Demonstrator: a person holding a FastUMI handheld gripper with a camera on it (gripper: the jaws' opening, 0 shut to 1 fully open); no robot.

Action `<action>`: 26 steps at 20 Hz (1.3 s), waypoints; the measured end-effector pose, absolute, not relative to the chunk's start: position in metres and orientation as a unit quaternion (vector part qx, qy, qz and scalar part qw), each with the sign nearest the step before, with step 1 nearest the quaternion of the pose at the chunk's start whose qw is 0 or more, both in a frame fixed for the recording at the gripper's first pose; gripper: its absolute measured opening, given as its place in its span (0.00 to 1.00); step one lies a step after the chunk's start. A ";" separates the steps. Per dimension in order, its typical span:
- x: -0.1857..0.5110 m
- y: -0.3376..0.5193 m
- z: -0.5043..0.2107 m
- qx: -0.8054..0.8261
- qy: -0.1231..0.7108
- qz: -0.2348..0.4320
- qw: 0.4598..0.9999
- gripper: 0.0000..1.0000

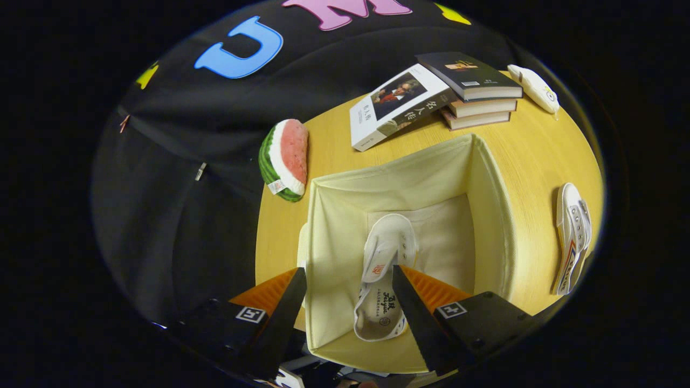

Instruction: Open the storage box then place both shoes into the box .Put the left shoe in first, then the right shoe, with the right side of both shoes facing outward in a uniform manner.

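I look down into an open cream fabric storage box [488, 183] on a yellow wooden table [539, 145]. A white canvas shoe [385, 269] lies on the box's floor, its opening up, toe pointing away from me. My gripper [349, 277] hangs above the box with its fingers spread wide and nothing pressed between them. The shoe sits well below the fingers, close to the right finger [412, 312]. A second white shoe [572, 237] with coloured side stripes lies on its side on the table, to the right of the box.
Past the box lie a white book [399, 105] and a stack of books [474, 89]. A small white object [533, 86] rests beside the stack. A watermelon-slice plush [285, 159] sits at the table's left edge, against the black booth wall.
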State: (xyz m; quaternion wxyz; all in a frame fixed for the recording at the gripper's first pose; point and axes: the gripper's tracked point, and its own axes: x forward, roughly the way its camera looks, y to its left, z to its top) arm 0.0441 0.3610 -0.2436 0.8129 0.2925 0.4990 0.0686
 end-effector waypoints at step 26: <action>-0.133 -0.016 -0.349 0.040 0.463 -0.055 0.884 0.98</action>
